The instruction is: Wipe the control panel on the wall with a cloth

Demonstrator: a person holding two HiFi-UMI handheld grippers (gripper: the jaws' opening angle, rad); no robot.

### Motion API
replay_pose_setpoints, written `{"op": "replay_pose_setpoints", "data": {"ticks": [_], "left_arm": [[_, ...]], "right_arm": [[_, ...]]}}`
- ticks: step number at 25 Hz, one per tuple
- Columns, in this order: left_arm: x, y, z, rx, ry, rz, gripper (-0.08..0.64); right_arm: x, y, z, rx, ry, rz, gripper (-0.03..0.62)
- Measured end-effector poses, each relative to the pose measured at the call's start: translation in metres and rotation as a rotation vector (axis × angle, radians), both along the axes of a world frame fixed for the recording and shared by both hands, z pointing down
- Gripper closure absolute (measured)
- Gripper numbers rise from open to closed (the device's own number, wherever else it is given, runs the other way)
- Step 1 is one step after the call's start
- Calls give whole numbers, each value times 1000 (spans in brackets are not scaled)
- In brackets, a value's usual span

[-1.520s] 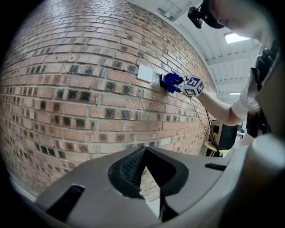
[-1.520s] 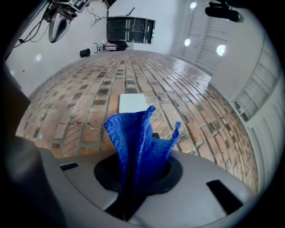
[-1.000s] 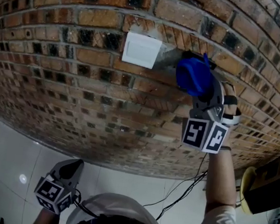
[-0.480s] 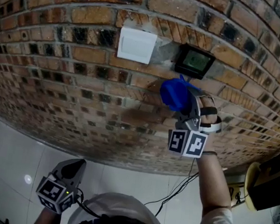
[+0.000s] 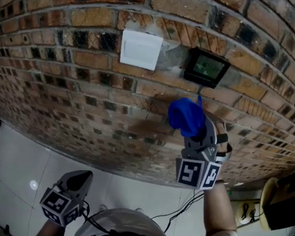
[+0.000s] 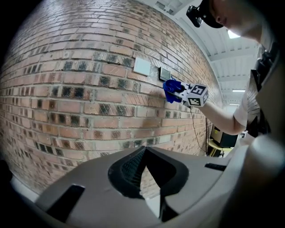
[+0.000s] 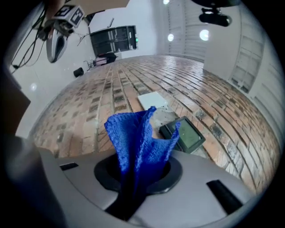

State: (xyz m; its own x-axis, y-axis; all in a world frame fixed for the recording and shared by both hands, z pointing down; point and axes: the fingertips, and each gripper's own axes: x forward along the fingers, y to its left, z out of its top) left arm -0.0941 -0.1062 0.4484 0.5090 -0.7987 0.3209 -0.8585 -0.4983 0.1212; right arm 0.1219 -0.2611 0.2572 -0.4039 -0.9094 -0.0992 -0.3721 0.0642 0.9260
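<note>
right hand-held gripper (image 7: 133, 180) clamped on blue cloth (image 7: 136, 138) | left hand-held gripper (image 6: 149, 182) jaws together, empty

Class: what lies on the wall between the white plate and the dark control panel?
A grey mortar patch sits between the white plate and the control panel, seen in the head view.

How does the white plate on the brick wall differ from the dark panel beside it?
The white plate is plain and blank; the dark panel has a black frame around a greenish screen. The plate sits left; the panel sits right, nearer the blue cloth held in the right hand-held gripper. Both are rectangular and mounted side by side on the brick wall.
</note>
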Motion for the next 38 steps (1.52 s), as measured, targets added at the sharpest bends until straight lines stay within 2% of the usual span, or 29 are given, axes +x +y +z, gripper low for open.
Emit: {"op": "replay_pose_setpoints", "data": {"ticks": [4, 8, 11, 14, 15, 18, 20, 25, 28, 34, 38], "left_arm": [[6, -13, 0, -8, -19, -35, 559], [-1, -26, -20, 19, -14, -89, 558], [-13, -27, -30, 46, -28, -71, 560], [-34, -15, -32, 53, -44, -21, 559], [-44, -11, -33, 55, -37, -9, 559], [-75, 1, -39, 81, -48, 39, 558], [-93, 12, -38, 93, -56, 82, 559], [-134, 40, -31, 86, -73, 179, 558], [-144, 50, -28, 69, -51, 205, 558], [-140, 65, -28, 67, -27, 271, 559], [-132, 74, -31, 74, -27, 294, 558]], "right_arm": [[18, 29, 34, -138, -149, -65, 503], [39, 61, 70, -264, -294, -106, 503], [46, 91, 85, -313, -373, -82, 503], [41, 129, 87, -306, -423, -33, 503], [39, 140, 88, -306, -471, -9, 503], [28, 167, 102, -394, -771, 87, 503], [11, 187, 109, -422, -850, 113, 503], [-39, 240, 113, -408, -866, 175, 503], [-55, 264, 111, -414, -851, 216, 503], [-61, 299, 103, -404, -832, 277, 503], [-63, 315, 102, -421, -871, 272, 503]]}}
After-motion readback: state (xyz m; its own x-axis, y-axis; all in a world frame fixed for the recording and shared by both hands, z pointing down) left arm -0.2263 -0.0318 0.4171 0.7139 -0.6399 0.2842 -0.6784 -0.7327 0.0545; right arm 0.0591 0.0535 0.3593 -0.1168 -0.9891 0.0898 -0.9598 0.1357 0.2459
